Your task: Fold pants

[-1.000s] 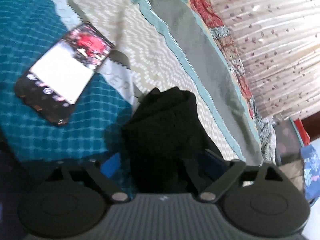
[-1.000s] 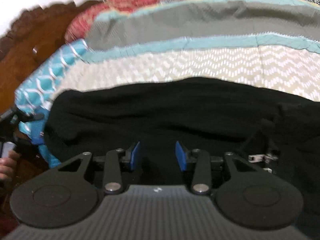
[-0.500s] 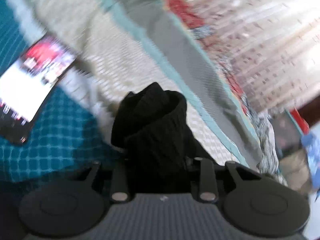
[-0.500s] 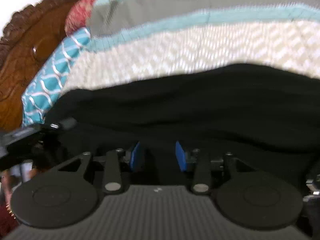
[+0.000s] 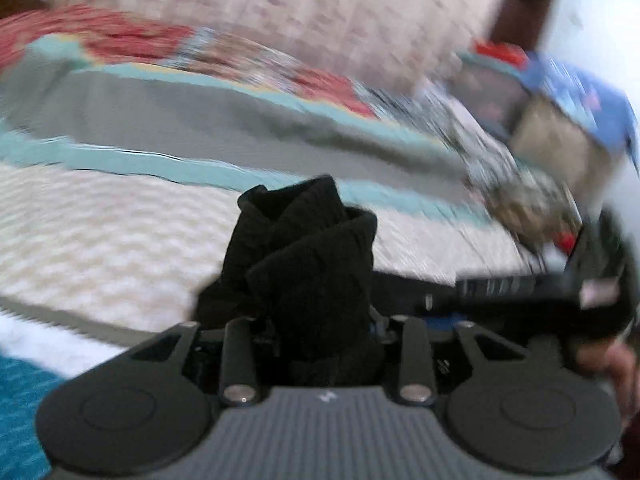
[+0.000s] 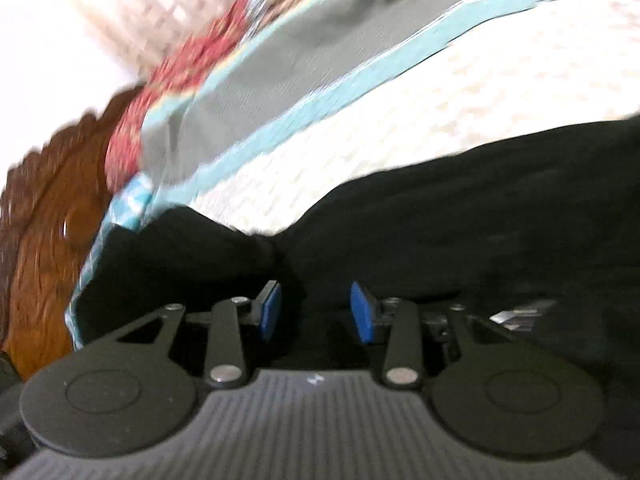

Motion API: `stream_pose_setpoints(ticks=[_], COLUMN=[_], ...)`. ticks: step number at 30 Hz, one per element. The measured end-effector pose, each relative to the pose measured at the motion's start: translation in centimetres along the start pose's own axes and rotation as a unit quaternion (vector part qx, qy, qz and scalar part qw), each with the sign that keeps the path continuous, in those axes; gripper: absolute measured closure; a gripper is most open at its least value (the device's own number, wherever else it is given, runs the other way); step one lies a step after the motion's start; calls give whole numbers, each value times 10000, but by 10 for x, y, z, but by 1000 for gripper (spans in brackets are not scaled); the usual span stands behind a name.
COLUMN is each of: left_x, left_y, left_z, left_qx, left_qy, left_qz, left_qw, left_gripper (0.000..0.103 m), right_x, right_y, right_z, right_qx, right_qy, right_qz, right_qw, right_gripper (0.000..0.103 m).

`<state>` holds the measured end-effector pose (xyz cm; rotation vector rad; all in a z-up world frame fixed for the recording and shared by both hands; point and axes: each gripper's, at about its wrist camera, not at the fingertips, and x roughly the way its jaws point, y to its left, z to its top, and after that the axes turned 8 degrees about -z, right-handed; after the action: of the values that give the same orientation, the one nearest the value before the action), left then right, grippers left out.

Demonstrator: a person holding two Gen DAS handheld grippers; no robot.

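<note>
Phone's gone from the left view now, and that camera has swung round toward the curtain, everything blurry. Left hand-held gripper point(image 5: 320, 320) is pinching a bunched-up wad of the black pants point(image 5: 308, 264), held up above the bed point(image 5: 100, 232). Right hand-held gripper point(image 6: 316, 312) has its blue pads spread apart, with the rest of the pants point(image 6: 460, 220) lying on the bed just ahead of them. Looks like mid-fold, carrying one end over. Next move probably needs the right one to pin or grab the fabric. Count: one pair of pants, two grippers.
</note>
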<state>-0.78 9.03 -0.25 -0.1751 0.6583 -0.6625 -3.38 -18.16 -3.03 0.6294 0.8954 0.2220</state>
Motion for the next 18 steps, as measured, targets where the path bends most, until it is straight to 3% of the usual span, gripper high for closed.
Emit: stream_pose_setpoints(ticks=[2, 4, 5, 7, 9, 14, 16, 18], left_x=[31, 50, 49, 32, 11, -36, -39, -29], left_y=[-19, -32, -37, -43, -37, 4, 23, 35], left_z=[-10, -19, -22, -23, -15, 11, 17, 21], left_qx=[387, 572, 695, 939, 845, -161, -560, -838], left_qy=[632, 1321, 1436, 1256, 962, 155, 21, 112], left_qz=[-208, -348, -454, -535, -636, -798, -725, -657], left_qw=[9970, 9890, 9861, 9862, 9897, 9966, 9958, 9943], left_gripper=[54, 54, 53, 48, 45, 44, 48, 54], right_x=[-12, -19, -21, -23, -26, -43, -48, -42], right_y=[-15, -28, -33, -39, -35, -6, 13, 25], right_z=[-2, -3, -5, -9, -12, -10, -13, -15], right_qx=[213, 389, 467, 594, 542, -177, -773, -1211], right_qy=[-148, -237, -249, -244, -346, -1119, -1354, -1188], right_qz=[-11, -145, -139, -65, -45, -87, 125, 341], right_qw=[9997, 9989, 9985, 9979, 9979, 9935, 9877, 9849], right_gripper=[60, 60, 60, 58, 58, 58, 58, 58])
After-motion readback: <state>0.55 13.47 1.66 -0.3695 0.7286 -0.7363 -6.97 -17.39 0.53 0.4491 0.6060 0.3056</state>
